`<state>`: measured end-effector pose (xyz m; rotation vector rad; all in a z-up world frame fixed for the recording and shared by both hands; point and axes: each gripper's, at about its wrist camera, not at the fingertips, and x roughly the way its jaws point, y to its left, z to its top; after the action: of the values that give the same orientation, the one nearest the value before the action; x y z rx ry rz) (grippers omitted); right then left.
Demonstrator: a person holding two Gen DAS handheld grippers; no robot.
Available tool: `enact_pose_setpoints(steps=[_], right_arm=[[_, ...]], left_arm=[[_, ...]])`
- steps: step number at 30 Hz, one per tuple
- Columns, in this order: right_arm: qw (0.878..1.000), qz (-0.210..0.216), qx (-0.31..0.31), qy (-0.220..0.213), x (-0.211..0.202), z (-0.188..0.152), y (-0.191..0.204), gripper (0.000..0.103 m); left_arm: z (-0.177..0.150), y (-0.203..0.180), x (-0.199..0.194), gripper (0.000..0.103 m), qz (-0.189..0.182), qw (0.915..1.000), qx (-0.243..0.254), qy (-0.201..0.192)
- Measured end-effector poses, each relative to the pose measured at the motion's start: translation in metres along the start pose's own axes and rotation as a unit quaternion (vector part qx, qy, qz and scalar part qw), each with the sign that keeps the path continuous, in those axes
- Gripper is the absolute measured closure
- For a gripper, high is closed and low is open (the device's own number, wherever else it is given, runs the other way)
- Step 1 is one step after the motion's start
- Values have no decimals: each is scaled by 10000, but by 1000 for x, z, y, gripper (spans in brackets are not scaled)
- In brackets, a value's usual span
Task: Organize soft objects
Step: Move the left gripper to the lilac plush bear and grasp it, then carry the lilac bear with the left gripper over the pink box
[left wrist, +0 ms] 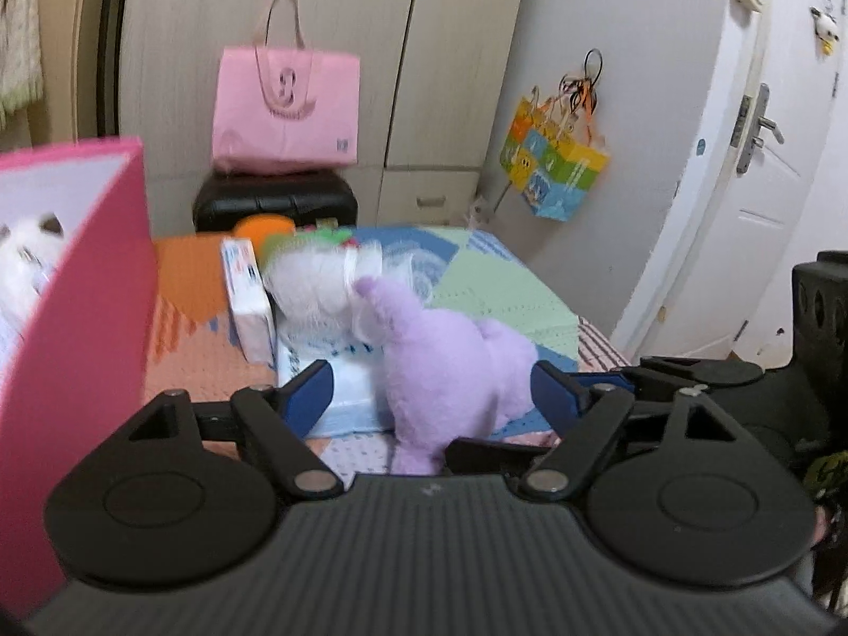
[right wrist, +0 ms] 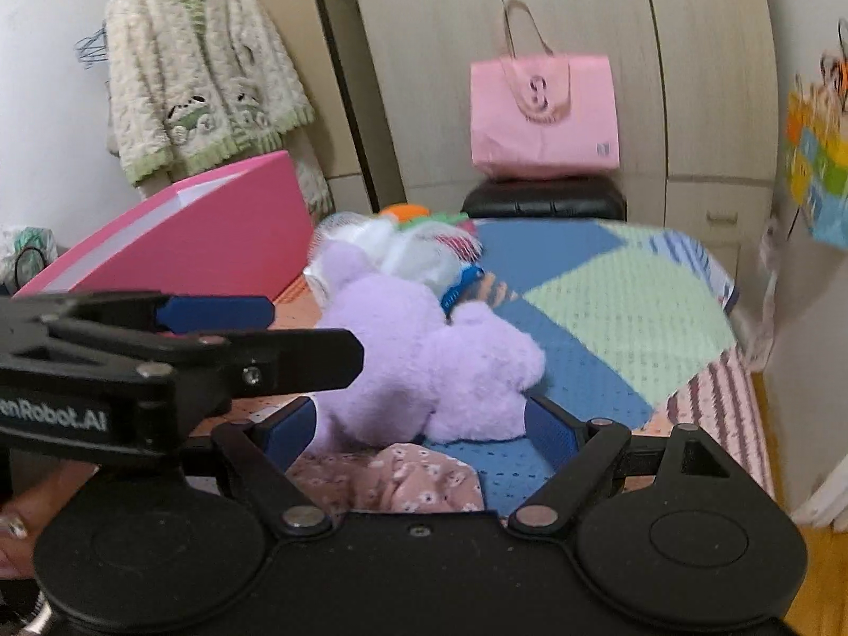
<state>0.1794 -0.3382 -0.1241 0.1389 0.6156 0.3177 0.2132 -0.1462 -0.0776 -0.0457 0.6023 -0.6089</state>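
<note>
Reaching in for the purple plush toy, by the look of it: the pick-up step, with nothing lifted yet. Left gripper spread apart, toy sitting between the blue pads, right pad seemingly at the plush's flank, left pad clear of it with a gap; no squeeze visible, so released rather than grasping. Right gripper likewise spread wide, the toy's rounded end lying just ahead of and between its jaws, not pinched.

Next move likely calls for closing on the plush's body and carrying it over to the pink box, which stands left of the left jaws (open side up, something white and furry already inside). Soft body, so probably a deep bite needed to keep it from slipping.

Counted: one purple plush; one white plush beyond the left jaws, touching the purple one; tissue packs at least two, one upright left of the white plush, one flat under it; one pink box; one floral cloth close under the right jaws; one pink bag far ahead.
</note>
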Motion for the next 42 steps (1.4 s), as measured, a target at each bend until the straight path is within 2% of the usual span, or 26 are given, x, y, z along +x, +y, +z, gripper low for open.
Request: enact_pose_setpoints(steps=[4,8,11,16,20,23,34,42], right_arm=[[10000,7,30,50,9,0,-1,13],[9997,-121,-201,64,15,-4,5,12],[9992,-188,-359,16,15,-5,9,12],[9971,-471,-578,-161,7,-8,23,16],[9885,-936,-1096,-446,-3,-9,47,16],[9840,-1070,-1321,-535,-11,-6,55,16],[9844,-1019,-1301,-607,-43,-3,76,16],[9877,-821,-1250,-449,-60,-6,108,16]], left_arm=[[-3,-5,11,37,-106,9996,-204,140],[-7,-8,17,43,60,9995,-197,228],[-9,-2,21,49,-71,9987,-371,335],[-10,-1,21,50,-86,9983,-425,382],[-8,-8,14,50,-5,9991,-323,288],[-5,-11,6,50,5,9994,-265,240],[2,-19,-33,50,62,9996,-137,242],[-2,-20,-72,50,215,9988,-220,390]])
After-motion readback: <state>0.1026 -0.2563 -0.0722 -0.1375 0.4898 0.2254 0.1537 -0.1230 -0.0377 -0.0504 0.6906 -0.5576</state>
